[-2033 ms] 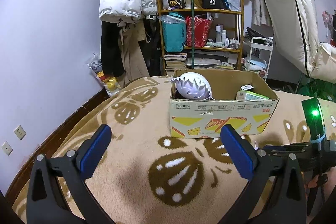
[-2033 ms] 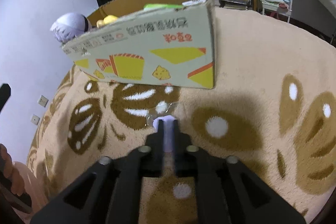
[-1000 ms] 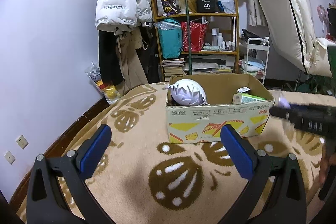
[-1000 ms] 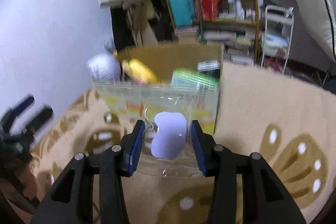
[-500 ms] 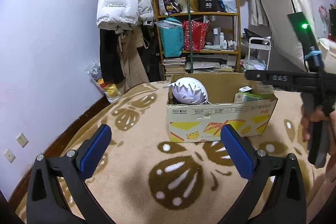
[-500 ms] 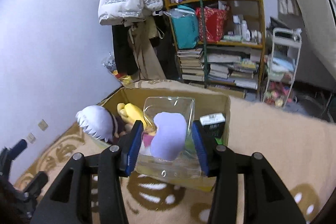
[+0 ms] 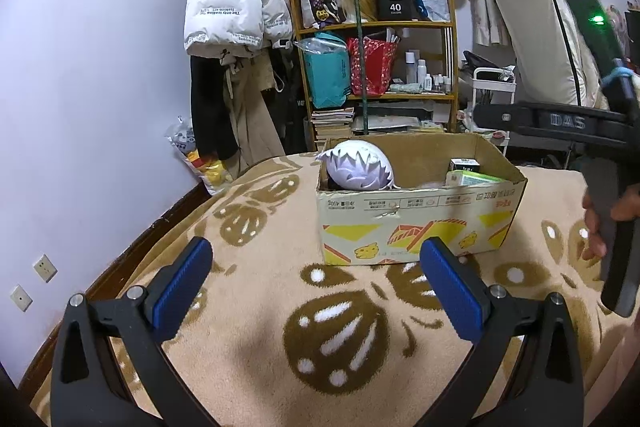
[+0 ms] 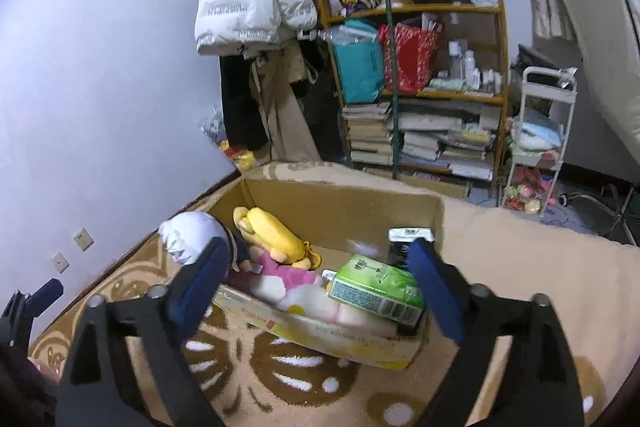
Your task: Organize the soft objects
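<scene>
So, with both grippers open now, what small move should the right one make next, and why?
Probably lift the right gripper back and away from the cardboard box. Its jaws stand wide apart with nothing between them, poised over the box, where the plush toys and green carton already lie. The left gripper is also open, low over the patterned blanket, holding nothing.

Plush toys (image 8: 276, 267) in box (image 8: 340, 203) — shelf (image 8: 416, 95) behind
</scene>
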`<state>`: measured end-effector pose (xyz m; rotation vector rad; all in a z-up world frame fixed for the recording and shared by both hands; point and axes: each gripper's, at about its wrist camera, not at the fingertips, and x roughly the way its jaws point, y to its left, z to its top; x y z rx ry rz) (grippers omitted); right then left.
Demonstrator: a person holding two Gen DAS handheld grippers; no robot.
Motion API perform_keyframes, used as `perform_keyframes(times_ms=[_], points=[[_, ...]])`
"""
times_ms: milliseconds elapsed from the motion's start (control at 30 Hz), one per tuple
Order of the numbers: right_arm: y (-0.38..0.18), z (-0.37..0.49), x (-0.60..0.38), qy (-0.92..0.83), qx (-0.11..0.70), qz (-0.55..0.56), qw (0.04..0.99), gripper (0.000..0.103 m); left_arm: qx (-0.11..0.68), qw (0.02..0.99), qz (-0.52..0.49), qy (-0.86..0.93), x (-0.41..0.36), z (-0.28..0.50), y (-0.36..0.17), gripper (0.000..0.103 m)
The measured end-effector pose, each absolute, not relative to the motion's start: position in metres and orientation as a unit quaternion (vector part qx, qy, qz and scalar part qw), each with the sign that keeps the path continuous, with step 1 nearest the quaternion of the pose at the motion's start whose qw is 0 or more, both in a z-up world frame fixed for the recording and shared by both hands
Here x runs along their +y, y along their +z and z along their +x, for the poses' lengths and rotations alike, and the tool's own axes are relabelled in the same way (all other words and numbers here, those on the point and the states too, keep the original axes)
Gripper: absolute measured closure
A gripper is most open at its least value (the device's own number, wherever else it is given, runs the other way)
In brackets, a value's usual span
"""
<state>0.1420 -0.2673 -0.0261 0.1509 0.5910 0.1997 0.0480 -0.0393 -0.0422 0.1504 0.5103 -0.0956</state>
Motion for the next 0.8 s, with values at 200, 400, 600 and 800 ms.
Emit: perform_keyframes(times_ms=[200,400,600,800], points=[[-0.008,0.110,-0.270,0.089,0.268,0.066,0.957,0.000,0.243,0.967,0.068,-0.045,-0.034,0.036,-0.032,0.001],[0.011,0.079,-0.278,0.086,0.252,0.073,0.961,0.000,0.233,0.971,0.037,-0.038,-0.024,0.021,-0.020,0.001],[0.018,0.047,-0.284,0.073,0.246,0.072,0.964,0.000,0.218,0.975,0.039,-0.034,-0.021,0.009,-0.012,0.001],[0.019,0.015,-0.284,0.059,0.244,0.046,0.967,0.000,0.201,0.978,0.034,-0.038,-0.019,-0.003,-0.003,0.001]])
